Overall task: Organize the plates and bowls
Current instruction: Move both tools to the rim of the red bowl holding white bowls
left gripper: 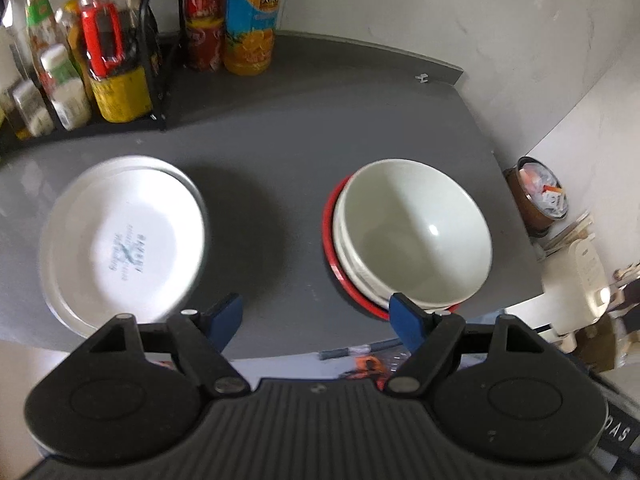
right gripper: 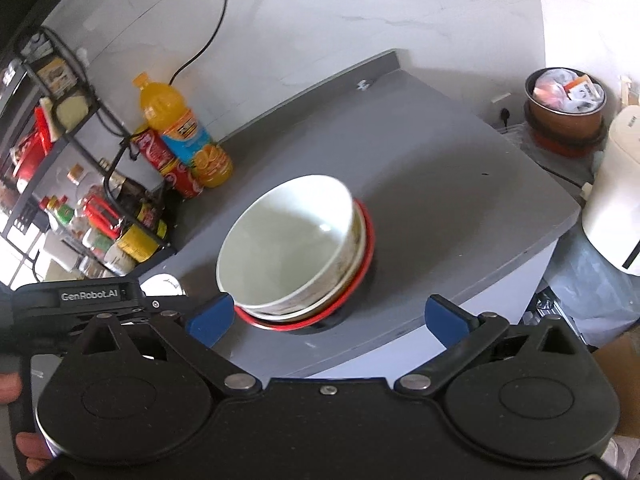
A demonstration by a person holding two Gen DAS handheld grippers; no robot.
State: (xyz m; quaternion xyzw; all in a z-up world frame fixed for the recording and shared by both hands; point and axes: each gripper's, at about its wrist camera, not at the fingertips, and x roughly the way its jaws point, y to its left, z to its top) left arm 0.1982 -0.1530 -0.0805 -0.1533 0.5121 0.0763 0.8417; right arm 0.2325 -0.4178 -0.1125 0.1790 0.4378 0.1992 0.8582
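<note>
A stack of white plates (left gripper: 120,240) lies on the grey counter (left gripper: 280,152) at the left. To the right, a pale bowl (left gripper: 416,232) sits nested on another white bowl and a red-rimmed one (left gripper: 329,236). This bowl stack (right gripper: 288,248) also shows in the right wrist view. My left gripper (left gripper: 316,316) is open and empty, hovering over the counter's near edge between plates and bowls. My right gripper (right gripper: 328,318) is open and empty, just in front of the bowl stack, its left fingertip (right gripper: 210,318) close to the red rim.
A black rack of sauce bottles (left gripper: 72,68) stands at the back left, with red cans (left gripper: 204,16) and an orange juice bottle (left gripper: 252,20) beside it. A brown pot of rubbish (right gripper: 566,108) and a white appliance (right gripper: 616,192) stand past the counter's right edge.
</note>
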